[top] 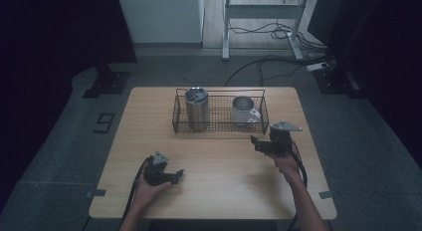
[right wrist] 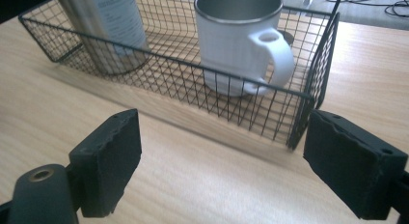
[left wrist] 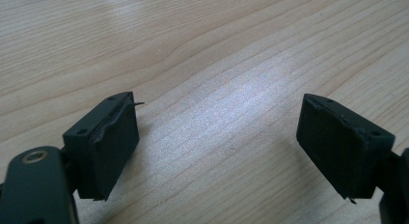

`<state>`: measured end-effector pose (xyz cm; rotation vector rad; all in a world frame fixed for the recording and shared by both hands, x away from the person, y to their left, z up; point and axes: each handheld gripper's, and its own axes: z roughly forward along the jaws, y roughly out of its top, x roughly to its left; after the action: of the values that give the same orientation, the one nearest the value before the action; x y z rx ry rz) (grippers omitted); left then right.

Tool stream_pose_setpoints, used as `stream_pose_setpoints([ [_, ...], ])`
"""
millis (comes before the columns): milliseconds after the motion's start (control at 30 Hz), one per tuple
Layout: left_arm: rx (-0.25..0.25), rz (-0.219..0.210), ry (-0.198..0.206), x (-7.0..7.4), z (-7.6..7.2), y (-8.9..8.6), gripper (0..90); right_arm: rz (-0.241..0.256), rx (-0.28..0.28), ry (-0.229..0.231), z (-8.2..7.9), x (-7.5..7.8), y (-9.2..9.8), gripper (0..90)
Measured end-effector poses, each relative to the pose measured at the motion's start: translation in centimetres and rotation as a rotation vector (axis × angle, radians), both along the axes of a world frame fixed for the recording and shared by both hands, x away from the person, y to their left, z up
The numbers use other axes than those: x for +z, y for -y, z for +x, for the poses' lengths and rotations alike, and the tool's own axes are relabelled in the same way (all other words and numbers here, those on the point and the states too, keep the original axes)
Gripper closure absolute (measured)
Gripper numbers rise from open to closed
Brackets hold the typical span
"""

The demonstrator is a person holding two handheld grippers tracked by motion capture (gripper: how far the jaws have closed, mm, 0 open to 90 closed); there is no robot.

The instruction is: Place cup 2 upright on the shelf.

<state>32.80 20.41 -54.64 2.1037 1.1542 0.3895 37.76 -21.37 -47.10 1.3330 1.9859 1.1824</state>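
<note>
In wire basket (top: 219, 122): steel tumbler (top: 196, 108) left, white mug (top: 244, 110) right.

Wooden table (top: 214, 191) carried wire basket (top: 219, 125) near far edge; tumbler (top: 196, 109) and mug (top: 244, 110) stood inside.

The left gripper (top: 175, 175), at lower left of the high view, was black with a grey three-cornered plate and a dark cable trailing behind. The right gripper (top: 255, 142), right of centre, matched it. Up close, each jaw was a blocky black pad with screw holes and frayed rubber edges. Both forearms were bare.
</note>
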Motion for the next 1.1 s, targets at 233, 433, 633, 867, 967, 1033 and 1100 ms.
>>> stream_pose_setpoints([
  [233,0.001,0.002,0.002,0.0,0.0,0.0,14.9,-0.013,0.011,0.004,-1.9,-0.9,0.8,13.3],
  [433,0.000,0.006,0.002,0.0,0.0,0.1,14.9,-0.025,0.003,-0.010,-3.3,-2.2,1.7,13.4],
  [633,0.002,0.003,0.002,0.0,0.0,0.0,14.9,-0.034,-0.002,-0.049,-3.9,-4.0,2.1,13.4],
  [867,0.002,0.000,0.001,0.0,0.0,0.0,14.9,-0.037,-0.004,-0.089,-3.8,-5.4,2.3,13.5],
  [967,0.002,-0.001,0.001,0.0,0.0,0.0,14.9,-0.037,-0.004,-0.083,-3.7,-5.4,2.3,13.7],
  [1033,0.002,-0.001,0.001,0.0,0.0,0.0,14.9,-0.038,-0.005,-0.081,-3.7,-5.4,2.2,13.6],
  [1100,0.002,-0.001,0.001,0.0,0.0,0.0,15.0,-0.043,-0.006,-0.083,-3.7,-5.5,2.2,13.5],
])
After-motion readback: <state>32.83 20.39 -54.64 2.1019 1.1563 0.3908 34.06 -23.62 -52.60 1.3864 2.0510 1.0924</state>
